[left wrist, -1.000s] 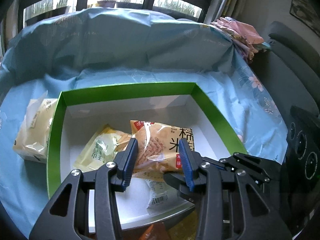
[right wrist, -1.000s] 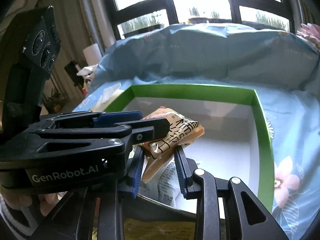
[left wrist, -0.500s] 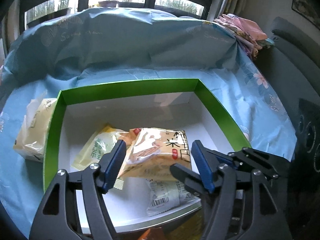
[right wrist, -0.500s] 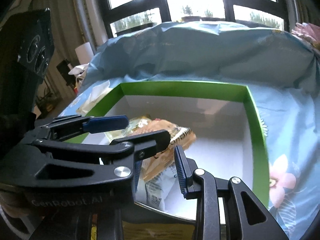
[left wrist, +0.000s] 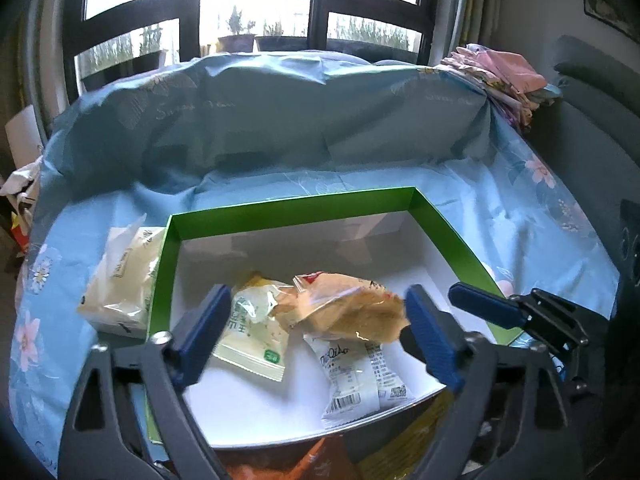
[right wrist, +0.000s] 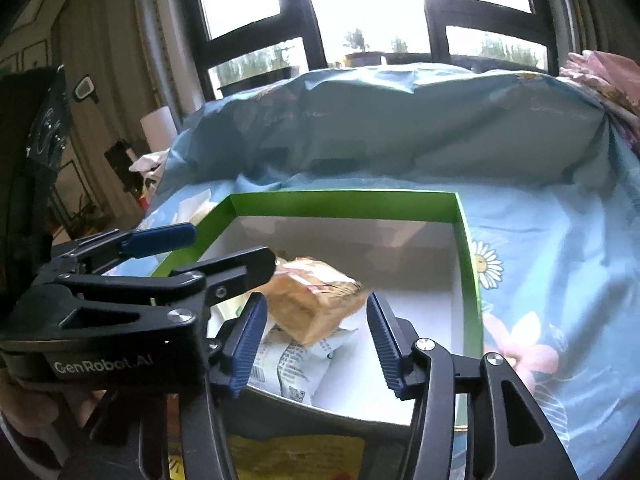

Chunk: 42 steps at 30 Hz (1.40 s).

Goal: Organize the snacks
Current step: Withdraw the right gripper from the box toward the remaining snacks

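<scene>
On the far left of the blue flowered cloth (left wrist: pixel 256 132), a pale cream snack pack (left wrist: pixel 122 280) lies outside the green-rimmed box (left wrist: pixel 292 206), just beside its left wall. Inside the box, on the white floor, a yellow-green packet (left wrist: pixel 250 324) sits toward the left, partly overlapped by an orange snack bag (left wrist: pixel 352 312), and a white wrapper with a barcode (left wrist: pixel 356 376) lies under that bag, nearer the front edge. The left gripper (left wrist: pixel 316 328) hovers over the front of the box with its blue-padded jaws spread wide and opening further; the orange snack bag is between them, and neither pad appears to press on it, though on the right side the bag's edge comes very close to the pad. Seen from the other camera, the right gripper (right wrist: pixel 316 340) hangs just to the right of the left one, its jaws also opening, with the orange snack bag (right wrist: pixel 316 304) and the white wrapper (right wrist: pixel 288 364) in the gap and clear space on both sides of them. Right of the box the cloth carries a daisy print (right wrist: pixel 486 264) and a pink flower (right wrist: pixel 520 348). At the far right, folded pink fabric (left wrist: pixel 500 76) is piled on the raised edge of the cloth, below the dark-framed window (left wrist: pixel 256 8).
</scene>
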{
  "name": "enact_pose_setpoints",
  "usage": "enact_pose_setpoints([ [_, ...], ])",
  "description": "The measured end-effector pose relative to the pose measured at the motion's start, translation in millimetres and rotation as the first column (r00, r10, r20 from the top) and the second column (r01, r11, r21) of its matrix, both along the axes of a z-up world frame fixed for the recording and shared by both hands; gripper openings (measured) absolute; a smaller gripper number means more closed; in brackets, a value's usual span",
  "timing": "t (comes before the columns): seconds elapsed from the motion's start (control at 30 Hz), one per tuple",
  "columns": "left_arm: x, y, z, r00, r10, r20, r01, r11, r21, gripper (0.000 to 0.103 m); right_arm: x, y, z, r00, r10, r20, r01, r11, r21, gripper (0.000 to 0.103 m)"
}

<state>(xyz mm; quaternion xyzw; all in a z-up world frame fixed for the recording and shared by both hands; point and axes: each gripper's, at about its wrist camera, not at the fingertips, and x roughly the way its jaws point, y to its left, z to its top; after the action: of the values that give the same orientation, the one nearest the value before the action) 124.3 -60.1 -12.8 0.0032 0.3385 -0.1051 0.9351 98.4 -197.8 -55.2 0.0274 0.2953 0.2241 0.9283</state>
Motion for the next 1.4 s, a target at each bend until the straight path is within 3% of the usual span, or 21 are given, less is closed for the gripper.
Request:
enact_pose_setpoints([
  [0.3, -17.8, 5.1, 7.9, 1.000, 0.010, 0.017, -0.010, 1.000, -0.016, 0.098, -14.6, -17.3, 8.3, 0.999, -0.030, 0.014, 0.030, 0.999, 0.032, 0.054],
  [0.63, -40.1, 21.6, 14.5, 1.000, 0.017, 0.009, -0.017, 0.998, -0.054, 0.102, -34.7, -56.9, -2.8, 0.995, -0.091, -0.040, 0.095, 0.988, 0.122, 0.055],
  [0.77, -51.2, 38.7, 11.3, 0.999, 0.034, -0.020, -0.036, 0.993, -0.109, 0.102, -39.8, -63.0, -7.7, 0.996, -0.072, -0.056, 0.080, 0.984, 0.157, 0.055],
  [1.1, -80.4, 87.9, -6.6, 0.988, 0.116, -0.099, -0.134, 0.972, -0.195, 0.102, -63.7, -26.7, 2.4, 0.991, 0.136, 0.020, -0.137, 0.979, 0.150, 0.058],
  [1.23, -81.6, 97.1, -20.8, 0.982, 0.100, -0.160, -0.139, 0.956, -0.257, 0.102, -72.9, 2.4, -8.6, 0.970, 0.245, -0.009, -0.242, 0.962, 0.128, 0.058],
  [1.4, -81.0, 94.7, -29.7, 0.981, 0.043, -0.189, -0.102, 0.945, -0.311, 0.102, -75.0, 34.4, -26.2, 0.958, 0.282, -0.056, -0.277, 0.957, 0.089, 0.058],
])
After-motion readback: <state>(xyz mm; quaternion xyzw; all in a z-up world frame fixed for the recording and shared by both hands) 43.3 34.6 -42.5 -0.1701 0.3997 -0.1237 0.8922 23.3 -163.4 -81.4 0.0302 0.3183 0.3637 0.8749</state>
